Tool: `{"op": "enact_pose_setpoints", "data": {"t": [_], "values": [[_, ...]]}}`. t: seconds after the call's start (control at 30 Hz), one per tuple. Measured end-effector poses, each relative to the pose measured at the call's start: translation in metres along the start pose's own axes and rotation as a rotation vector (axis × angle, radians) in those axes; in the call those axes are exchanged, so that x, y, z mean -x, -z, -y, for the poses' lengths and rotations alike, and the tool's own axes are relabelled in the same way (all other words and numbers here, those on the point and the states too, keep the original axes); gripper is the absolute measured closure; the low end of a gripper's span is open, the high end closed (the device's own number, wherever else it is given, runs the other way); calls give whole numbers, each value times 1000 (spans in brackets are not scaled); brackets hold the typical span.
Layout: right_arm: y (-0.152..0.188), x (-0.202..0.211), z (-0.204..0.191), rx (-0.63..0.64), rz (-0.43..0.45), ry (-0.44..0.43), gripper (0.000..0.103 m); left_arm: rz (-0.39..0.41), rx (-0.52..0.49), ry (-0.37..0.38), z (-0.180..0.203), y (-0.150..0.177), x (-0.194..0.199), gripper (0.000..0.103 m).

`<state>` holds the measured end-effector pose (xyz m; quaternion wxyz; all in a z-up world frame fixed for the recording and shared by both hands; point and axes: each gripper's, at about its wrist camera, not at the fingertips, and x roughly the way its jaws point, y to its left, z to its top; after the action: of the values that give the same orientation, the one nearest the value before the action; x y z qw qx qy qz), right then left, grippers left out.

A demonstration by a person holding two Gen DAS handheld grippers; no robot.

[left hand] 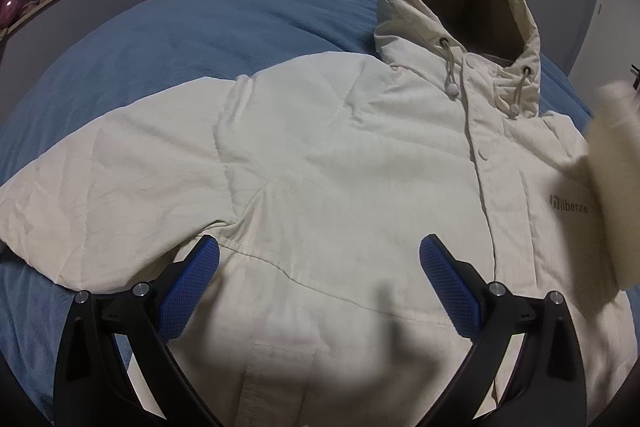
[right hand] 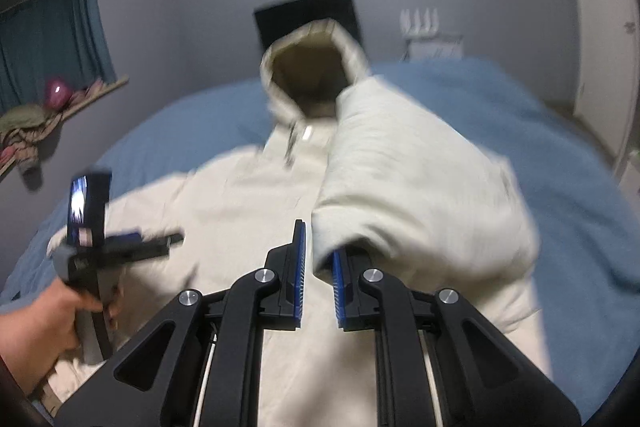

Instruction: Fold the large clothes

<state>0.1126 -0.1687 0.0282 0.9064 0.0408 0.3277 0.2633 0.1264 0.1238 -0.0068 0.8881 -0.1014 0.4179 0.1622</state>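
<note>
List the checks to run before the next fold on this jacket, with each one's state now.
1. Grip of the right gripper on the sleeve: ok, the jaws are closed on its end.
2. Is the left gripper free: ok, it is open above the jacket with nothing between its pads.
3. Held sleeve laid flat across the front: not ok, it is lifted and bulging.
4. Is the other sleeve spread flat: ok.
5. Is the hood flattened: not ok, it stands open.
6. Jacket fully on the bed: cannot tell, the hem is out of view.
</note>
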Motion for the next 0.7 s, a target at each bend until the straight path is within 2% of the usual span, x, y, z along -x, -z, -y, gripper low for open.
{"op": "enact_pose_setpoints", "data": {"t": [0.13, 0.2, 0.23, 0.27, 0.33, 0.47, 0.57, 0.63, 0.7], "values": [[15, -24, -2, 24, -108, -6, 93, -4, -28, 25, 7, 3, -1, 6], [13, -18, -5, 31, -113, -2, 92, -2, -39, 48, 11, 3, 2, 6], [13, -12, -3, 31, -110, 3, 86, 2, -44, 80, 15, 3, 5, 6], [11, -7, 3, 23, -107, 11, 71, 8, -53, 106, 19, 3, 9, 6], [11, 11, 26, -20, -81, 31, 52, 21, -98, 164, 35, 5, 20, 6], [2, 29, 85, -165, -82, 120, 52, 27, -244, 194, 82, 14, 33, 6], [-1, 39, 118, -242, -61, 178, 50, 17, -308, 204, 116, 19, 37, 6], [-4, 49, 135, -256, -39, 235, 44, 4, -334, 269, 145, 23, 40, 6], [-8, 56, 145, -253, -11, 302, 43, -4, -359, 312, 167, 26, 41, 6]]}}
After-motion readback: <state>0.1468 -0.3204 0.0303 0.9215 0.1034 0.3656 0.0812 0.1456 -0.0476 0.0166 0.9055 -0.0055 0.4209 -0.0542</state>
